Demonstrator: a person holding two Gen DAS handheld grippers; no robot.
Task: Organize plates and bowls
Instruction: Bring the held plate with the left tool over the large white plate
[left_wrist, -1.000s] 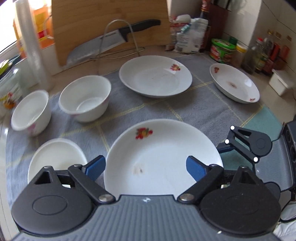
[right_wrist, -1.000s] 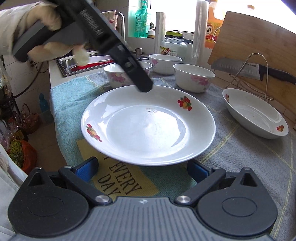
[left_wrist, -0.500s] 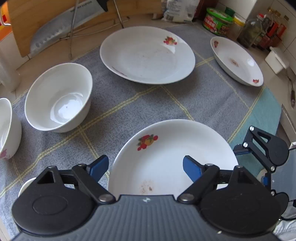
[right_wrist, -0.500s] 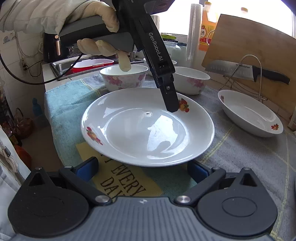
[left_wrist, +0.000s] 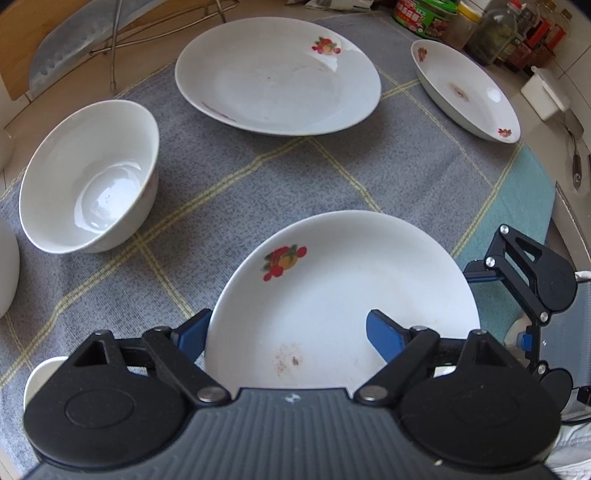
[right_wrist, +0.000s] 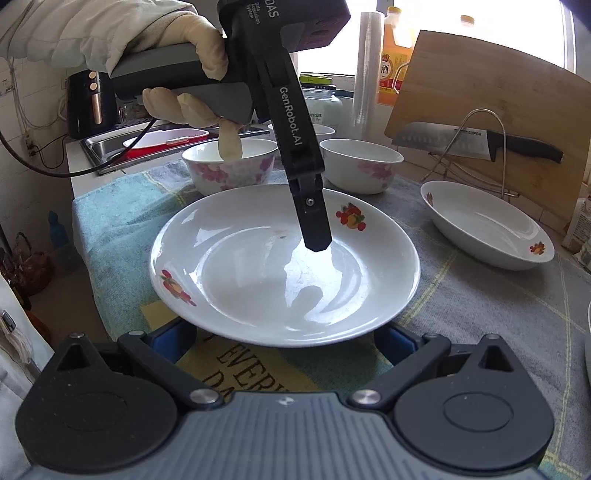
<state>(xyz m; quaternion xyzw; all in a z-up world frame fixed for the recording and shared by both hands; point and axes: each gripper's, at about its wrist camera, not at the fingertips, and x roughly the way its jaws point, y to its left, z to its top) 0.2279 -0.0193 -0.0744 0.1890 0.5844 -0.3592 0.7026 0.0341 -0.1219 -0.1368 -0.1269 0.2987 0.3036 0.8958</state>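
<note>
bowl (left_wrist: 88, 177) left | second plate (left_wrist: 277, 74) beyond | knife (left_wrist: 85, 48) behind

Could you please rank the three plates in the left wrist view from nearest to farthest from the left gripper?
1. Near plate, straddled by the left gripper.
2. Middle plate, straight ahead across the cloth.
3. Far plate, upper right by the jars.

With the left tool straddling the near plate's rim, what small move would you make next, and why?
Probably close the left tool on the near plate rim: one finger sits outside the rim, one over the plate, but its jaws are opening slightly and not yet pinching.
</note>
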